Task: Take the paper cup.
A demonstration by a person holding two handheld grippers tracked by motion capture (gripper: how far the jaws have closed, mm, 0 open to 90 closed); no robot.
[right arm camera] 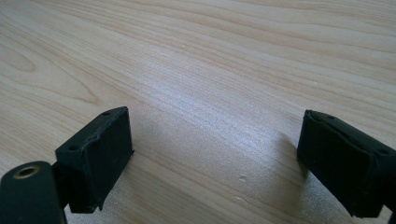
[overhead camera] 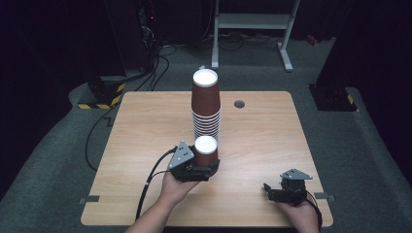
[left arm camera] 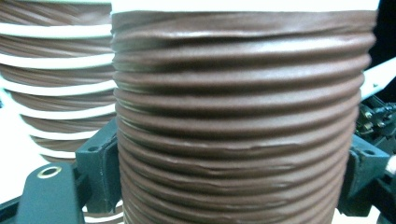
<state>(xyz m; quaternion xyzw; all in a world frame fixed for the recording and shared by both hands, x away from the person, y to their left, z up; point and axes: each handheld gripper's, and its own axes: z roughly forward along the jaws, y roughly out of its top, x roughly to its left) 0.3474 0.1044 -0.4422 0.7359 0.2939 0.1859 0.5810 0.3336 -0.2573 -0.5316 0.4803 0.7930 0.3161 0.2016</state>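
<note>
**Ribbed cup clamped beside the stack**

At the near side of the tall cup stack [overhead camera: 206, 109], just in front of its base: left gripper [overhead camera: 200, 168], jaws pressed against both flanks of a single brown ribbed cup [overhead camera: 206, 151]. Upside down, white bottom facing up, close against the stack, contact impossible to judge. In the left gripper view, same cup [left arm camera: 243, 121] wedged between the two black jaws, ridges running across it, stack [left arm camera: 56, 79] just behind at the left with white rims showing between brown bands.

Stack itself inverted too, upright near the middle of the wooden table [overhead camera: 145, 141], one full brown cup on top of the many nested rims.

Well to the right of the stack and nearer the table's front edge: right gripper [overhead camera: 286, 190], held low in the right hand [overhead camera: 299, 211]. In the right gripper view, jaws wide apart with bare wood grain [right arm camera: 224, 84] between them, tips resting on or just above the surface.

Beyond the stack, toward the table's far edge: a small round grommet hole [overhead camera: 239, 104].
</note>
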